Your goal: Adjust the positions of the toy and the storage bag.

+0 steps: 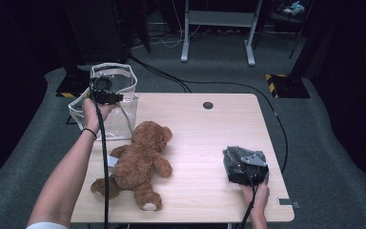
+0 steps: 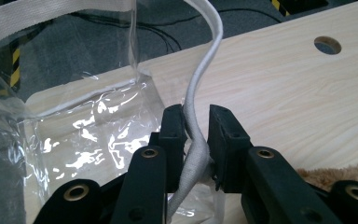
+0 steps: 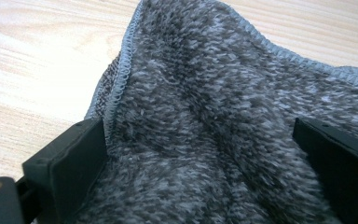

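A clear plastic bag (image 1: pixel 124 112) with white fabric trim stands at the table's far left corner. My left gripper (image 1: pixel 106 91) is at its top edge, and its jaws are shut on the white trim (image 2: pixel 204 65), which runs up between the pads of the gripper (image 2: pixel 196 119). A brown teddy bear (image 1: pixel 140 162) lies on its back beside the bag, and its fur (image 2: pixel 349 171) shows at the lower right. My right gripper (image 1: pixel 246 166) rests near the table's front right on a grey fuzzy cloth (image 3: pixel 205 84). Its jaws (image 3: pixel 200 140) stand wide apart with the cloth between them.
The light wooden table (image 1: pixel 205 138) has a round cable hole (image 1: pixel 208 105) near its far edge. Black cables run over the grey carpet behind it. A white desk frame (image 1: pixel 218 28) stands farther back, with dark equipment at both sides.
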A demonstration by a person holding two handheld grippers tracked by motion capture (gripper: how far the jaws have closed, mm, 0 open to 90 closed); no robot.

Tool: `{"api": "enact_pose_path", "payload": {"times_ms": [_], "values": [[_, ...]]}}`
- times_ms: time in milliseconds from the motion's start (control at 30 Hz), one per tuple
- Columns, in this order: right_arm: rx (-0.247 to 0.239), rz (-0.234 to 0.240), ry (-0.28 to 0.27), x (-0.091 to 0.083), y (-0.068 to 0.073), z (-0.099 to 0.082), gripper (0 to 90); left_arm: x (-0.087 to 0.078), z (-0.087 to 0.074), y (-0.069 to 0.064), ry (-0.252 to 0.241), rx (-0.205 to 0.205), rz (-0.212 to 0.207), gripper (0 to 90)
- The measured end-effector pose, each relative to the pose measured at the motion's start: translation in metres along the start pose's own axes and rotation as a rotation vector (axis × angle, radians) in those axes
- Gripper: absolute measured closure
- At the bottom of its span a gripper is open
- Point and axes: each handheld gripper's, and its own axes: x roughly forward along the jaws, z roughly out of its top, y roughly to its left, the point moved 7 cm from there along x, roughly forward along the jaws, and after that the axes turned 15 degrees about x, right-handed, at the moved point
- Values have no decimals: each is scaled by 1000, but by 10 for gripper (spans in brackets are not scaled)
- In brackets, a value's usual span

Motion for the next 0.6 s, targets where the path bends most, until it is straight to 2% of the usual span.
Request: {"api": "enact_pose_path", "payload": {"times_ms": [67,267,300,433,600], "values": [[0,0,0,0,0,0,37,1,1,0,-14,-10,-17,769],[-1,-1,0,0,0,0,37,4,6,-6,-44,1,-44,780],[-1,-1,0,0,0,0,37,5,8,-8,-55,-12,-41,781],[-1,-2,0,0,0,0,37,9,14,-16,-68,19,-54,785],[-1,-2,0,0,0,0,38,13,20,-24,-91,35,-74,788]]}}
